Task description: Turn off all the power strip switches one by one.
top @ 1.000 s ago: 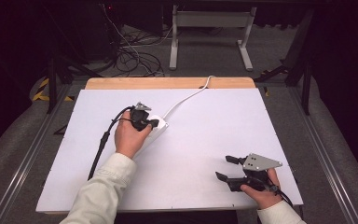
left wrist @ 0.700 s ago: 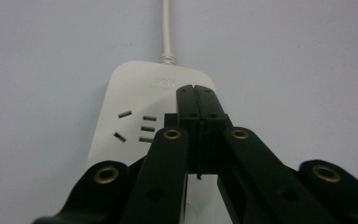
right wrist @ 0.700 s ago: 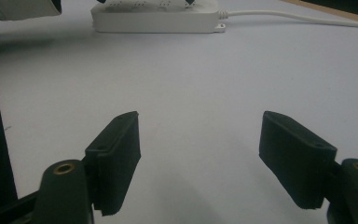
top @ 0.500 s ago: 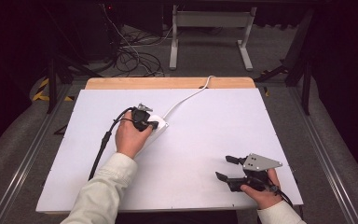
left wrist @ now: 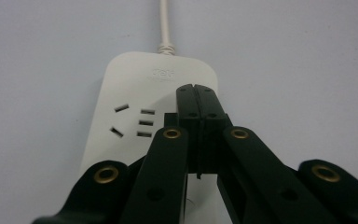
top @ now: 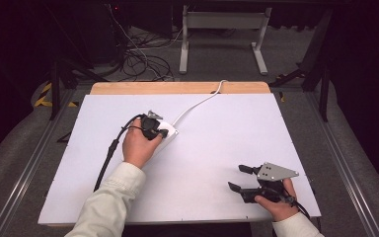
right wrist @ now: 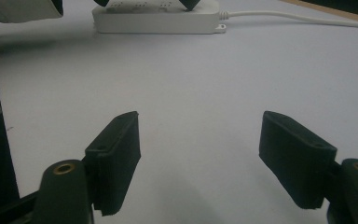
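**Closed gripper tip rests on the power strip**

A flat white plastic power strip with rounded corners point(top: 164, 136) lies on the big white table board point(top: 217, 148), a bit left of the middle. Its thin white cord point(top: 197, 104) runs away over the far wooden edge of the table.

The left gripper point(left wrist: 196, 95) is right on top of the strip. Its two black jaws are pressed tight together, with nothing between them. In the left gripper view the closed tip sits on the strip's top face, just beside a group of plug holes point(left wrist: 133, 121). It looks like the tip is pushing down on the strip, maybe on a button, but the jaws hide what is under them, so I cannot tell.

The right gripper point(top: 242, 177) waits near the front right corner of the table, well apart from the strip. Its jaws are wide apart and hold nothing. In the right gripper view the strip point(right wrist: 156, 18) lies far ahead on the bare white board.

How far along is the work? I think the reaching part is done, because the left tip is already on the strip. No plug is in the holes that can be seen. What is left is hard to guess.

There is small raised writing point(left wrist: 160, 73) on the strip near the cord end. It is too faint to read.
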{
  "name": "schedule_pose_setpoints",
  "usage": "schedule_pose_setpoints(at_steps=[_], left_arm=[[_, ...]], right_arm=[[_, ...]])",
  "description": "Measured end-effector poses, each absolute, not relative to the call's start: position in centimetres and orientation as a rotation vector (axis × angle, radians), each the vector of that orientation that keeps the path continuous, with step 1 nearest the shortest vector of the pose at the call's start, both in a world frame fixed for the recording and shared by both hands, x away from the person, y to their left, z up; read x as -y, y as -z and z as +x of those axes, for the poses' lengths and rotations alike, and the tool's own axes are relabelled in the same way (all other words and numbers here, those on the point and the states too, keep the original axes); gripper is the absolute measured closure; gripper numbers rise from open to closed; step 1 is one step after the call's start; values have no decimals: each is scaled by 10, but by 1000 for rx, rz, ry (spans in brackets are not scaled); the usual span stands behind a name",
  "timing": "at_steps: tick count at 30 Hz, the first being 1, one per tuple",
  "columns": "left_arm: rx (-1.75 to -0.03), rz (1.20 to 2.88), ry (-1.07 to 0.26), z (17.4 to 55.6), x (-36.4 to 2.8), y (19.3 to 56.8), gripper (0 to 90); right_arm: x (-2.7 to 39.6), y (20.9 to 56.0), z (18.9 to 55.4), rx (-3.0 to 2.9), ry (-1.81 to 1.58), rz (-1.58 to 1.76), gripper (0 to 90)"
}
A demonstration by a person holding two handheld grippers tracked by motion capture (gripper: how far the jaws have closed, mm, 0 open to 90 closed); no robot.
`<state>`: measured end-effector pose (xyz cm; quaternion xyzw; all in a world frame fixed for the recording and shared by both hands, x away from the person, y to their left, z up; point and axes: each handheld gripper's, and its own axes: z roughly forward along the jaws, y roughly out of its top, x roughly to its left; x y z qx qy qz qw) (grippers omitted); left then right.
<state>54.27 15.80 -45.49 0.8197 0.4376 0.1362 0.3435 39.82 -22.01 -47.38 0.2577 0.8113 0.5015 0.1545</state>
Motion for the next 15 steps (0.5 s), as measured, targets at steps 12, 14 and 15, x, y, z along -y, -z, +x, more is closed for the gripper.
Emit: schedule_pose_setpoints(at_steps=[12,14,15], left_arm=[[-1132,2145,-373,542,-159,455,900],[-1134,2153,-361,542,-158,454,900],[-1133,2161,-356,542,-158,453,900]], right_arm=[[220,474,398,-2327,-1437,735,295],[220,474,398,-2328,-1436,735,295],[219,474,398,-2328,-1438,737,295]])
